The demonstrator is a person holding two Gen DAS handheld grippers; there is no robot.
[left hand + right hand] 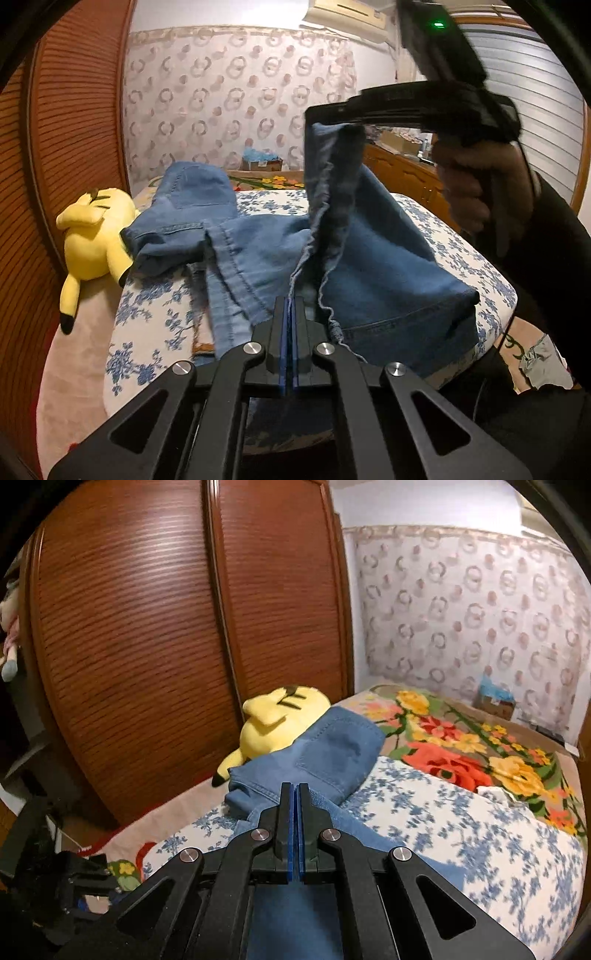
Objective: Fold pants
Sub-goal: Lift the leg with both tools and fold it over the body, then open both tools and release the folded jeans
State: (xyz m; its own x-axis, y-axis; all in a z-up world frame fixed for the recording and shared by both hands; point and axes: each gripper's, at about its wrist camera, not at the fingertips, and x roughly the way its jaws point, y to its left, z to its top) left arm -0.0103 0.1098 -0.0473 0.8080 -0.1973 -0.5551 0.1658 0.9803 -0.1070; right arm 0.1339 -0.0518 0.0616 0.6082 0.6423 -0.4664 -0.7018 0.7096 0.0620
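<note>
Mid-fold, clearly: one pair of blue denim pants spread across the bed, waist end up by the yellow plush toy, leg ends hoisted into the air. Left gripper pressed together, low at the near edge, apparently pinching a frayed hem, though the exact bite sits hidden at the tips. Right gripper raised high in the left wrist view, clamped on the other leg's hem, cloth hanging straight down from it. From its own camera, right gripper shows pads pressed tight, denim running beneath and beyond.

Likely step: carrying the leg ends toward the waistband to halve the length. Next move calls for both hems lifted level, kept taut, travelled forward together, then laid down square over the pocket area. Risk, by judgement: the slack lower layer bunching, or the plush getting nudged.

Count: one pants, two grippers, one plush toy, one bed with flowered covers.
</note>
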